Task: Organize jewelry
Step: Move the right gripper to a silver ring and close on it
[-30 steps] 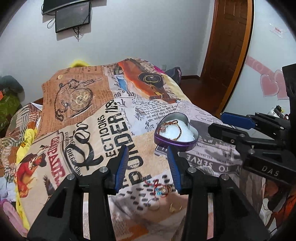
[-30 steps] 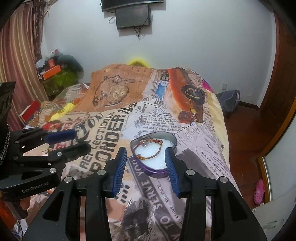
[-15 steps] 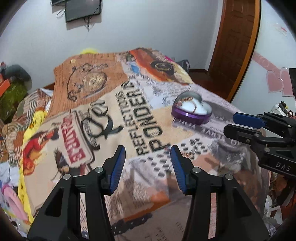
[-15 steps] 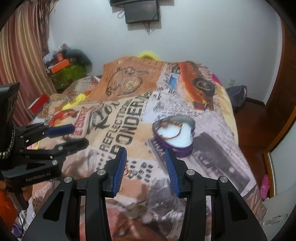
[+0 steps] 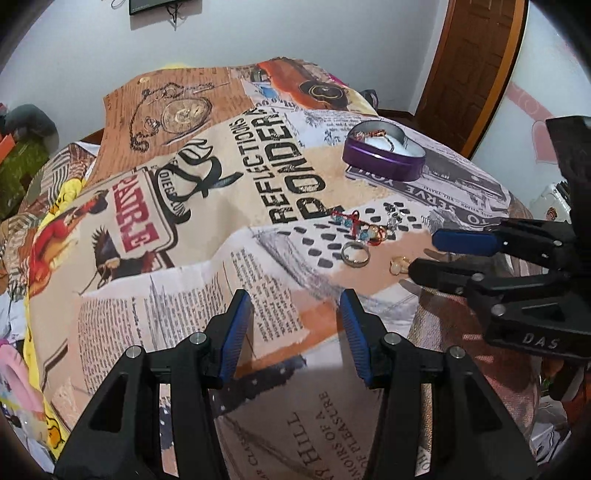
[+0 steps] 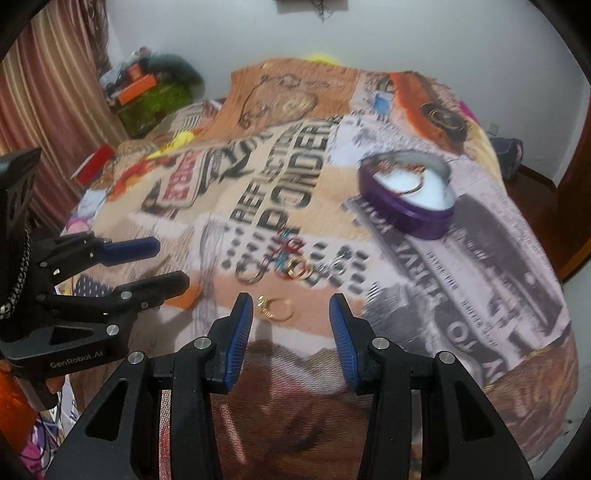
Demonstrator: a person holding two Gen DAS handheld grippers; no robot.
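A purple heart-shaped tin (image 5: 384, 157) with a gold bracelet (image 5: 373, 134) in it stands on the printed bedspread (image 5: 155, 295); it also shows in the right wrist view (image 6: 406, 199). Loose jewelry lies nearer me: a silver ring (image 5: 355, 254), a gold ring (image 5: 399, 264), and a red and blue beaded piece (image 5: 354, 223). In the right wrist view the gold ring (image 6: 275, 307) lies just beyond my right gripper (image 6: 291, 319), which is open and empty. My left gripper (image 5: 295, 314) is open and empty, short of the rings.
The bedspread covers the whole bed. A wooden door (image 5: 469, 70) stands at the right. Clutter and boxes (image 6: 147, 96) sit beside a striped curtain (image 6: 48, 96) at the left. A dark screen (image 5: 155, 5) hangs on the far wall.
Both grippers have drawn back toward the near end of the bed and tilted down. The tin is farther off and the loose rings are in front of both grippers.
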